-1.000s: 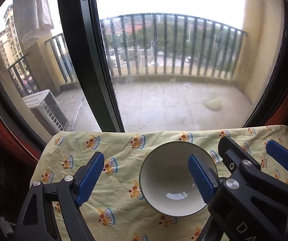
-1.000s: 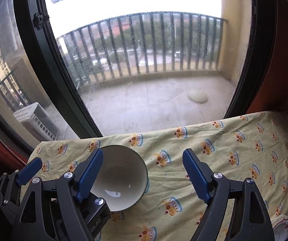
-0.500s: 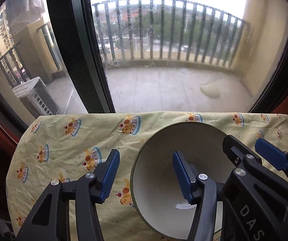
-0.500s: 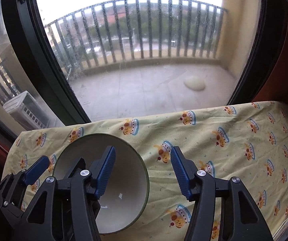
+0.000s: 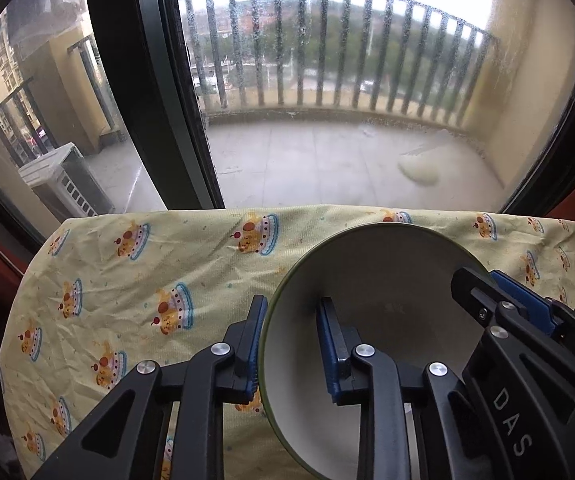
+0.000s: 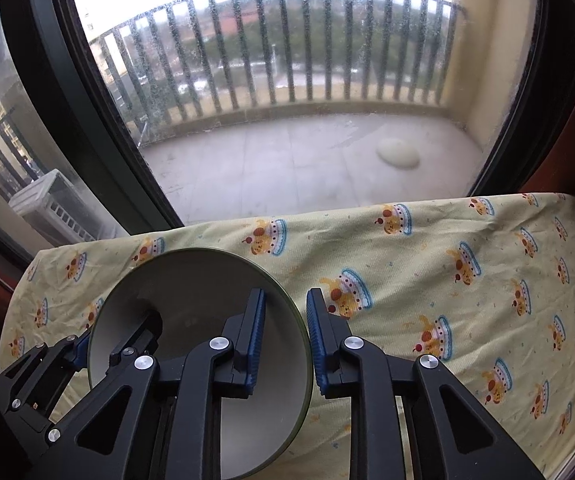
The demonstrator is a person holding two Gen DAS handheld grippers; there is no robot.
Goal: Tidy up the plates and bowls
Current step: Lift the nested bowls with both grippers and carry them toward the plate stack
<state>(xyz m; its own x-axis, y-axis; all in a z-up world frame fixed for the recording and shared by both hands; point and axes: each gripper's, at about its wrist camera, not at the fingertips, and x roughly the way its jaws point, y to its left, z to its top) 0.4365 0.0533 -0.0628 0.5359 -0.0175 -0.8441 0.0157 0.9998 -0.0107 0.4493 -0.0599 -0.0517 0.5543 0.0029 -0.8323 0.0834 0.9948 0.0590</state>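
A white bowl [image 5: 383, 320] with a dark green rim sits on a table covered by a yellow tablecloth [image 5: 135, 280] printed with little cakes, close to the table's window-side edge. Both tongs grip it at once, on opposite sides of its rim. The left gripper [image 5: 293, 350] has just closed its jaws and now pinches the bowl's left wall, one blue pad outside and one inside. The right gripper [image 6: 285, 342] has likewise just been closing and clamps the right wall the same way, one pad in the bowl [image 6: 195, 312] and one out. Each wrist view shows the other tool's black frame reaching in across the bowl. Beyond the table a dusty window [image 6: 287, 80] looks onto a balcony railing [image 5: 327, 48].
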